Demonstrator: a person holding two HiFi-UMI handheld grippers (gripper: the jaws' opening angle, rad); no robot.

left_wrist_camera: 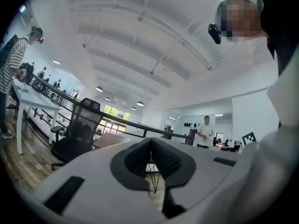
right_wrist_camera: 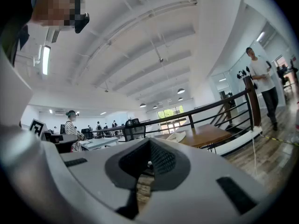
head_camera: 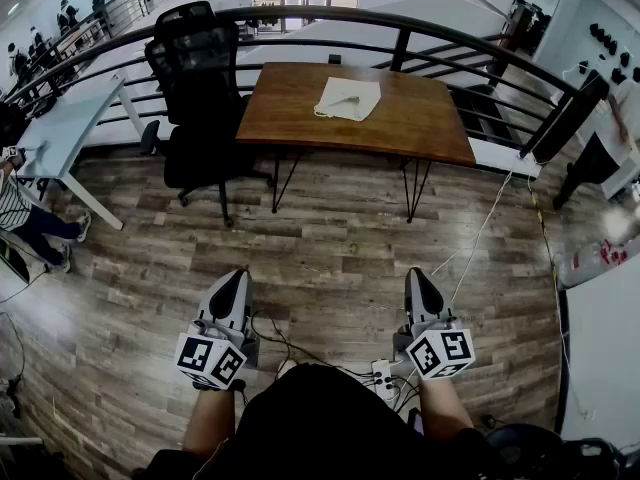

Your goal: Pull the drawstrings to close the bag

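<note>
A cream drawstring bag (head_camera: 348,98) lies flat on the far middle of a brown wooden table (head_camera: 300,113), well ahead of me. In the right gripper view the bag (right_wrist_camera: 176,136) shows small on the table (right_wrist_camera: 205,135). My left gripper (head_camera: 232,286) and right gripper (head_camera: 420,282) are held low over the wood floor, close to my body, far short of the table. Both are shut with nothing between their pads. The left gripper (left_wrist_camera: 150,141) and right gripper (right_wrist_camera: 149,143) point level across the room.
A black office chair (head_camera: 198,98) stands at the table's left end. A black curved railing (head_camera: 420,33) runs behind the table. A white desk (head_camera: 60,128) with a seated person is at far left. Cables (head_camera: 480,238) and a power strip (head_camera: 384,376) lie on the floor.
</note>
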